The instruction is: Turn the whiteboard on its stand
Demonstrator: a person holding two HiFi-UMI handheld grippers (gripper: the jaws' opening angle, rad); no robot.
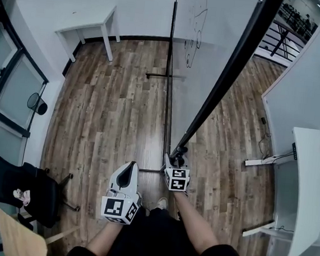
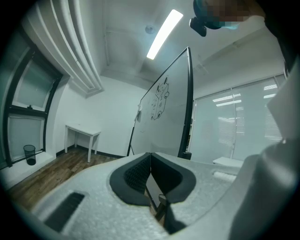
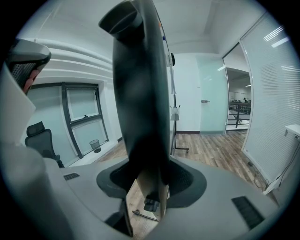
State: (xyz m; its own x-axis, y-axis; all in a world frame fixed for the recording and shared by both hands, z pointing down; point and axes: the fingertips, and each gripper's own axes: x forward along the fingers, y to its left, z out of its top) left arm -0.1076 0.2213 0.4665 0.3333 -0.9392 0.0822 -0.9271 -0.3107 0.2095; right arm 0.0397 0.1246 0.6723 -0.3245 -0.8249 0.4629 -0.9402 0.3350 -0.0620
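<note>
Far left, nothing in play: a dark chair (image 1: pixel 8 183), a bin (image 1: pixel 37 103) by the window and a small white table (image 1: pixel 88 30) against the wall.

Now the left gripper (image 1: pixel 126 172). It hovers low over the wood floor (image 1: pixel 111 108), pointing level, pads pressed together with nothing between them. The whiteboard (image 1: pixel 213 45) stands off to its right and ahead, well clear, so this gripper is idle.

Next along is the stand (image 1: pixel 167 97), its black post and foot planted on the floor.

Then the action: the right gripper (image 1: pixel 176 160) is clamped on the whiteboard's black frame edge. In its own view that dark edge runs straight up between wide-set jaws, both pads against it. That's a firm hold near the bottom end of the frame.

From above, the frame edge slants away from the stand's post towards the upper right, with the drawn-on white face between the two. To my eye the turn is under way. The grip is made and the panel looks swung off square. What's left is to carry the edge on round and let go. How far it must go I cannot tell.

Far right, a white tabletop (image 1: pixel 306 189) stands well apart from the board.
</note>
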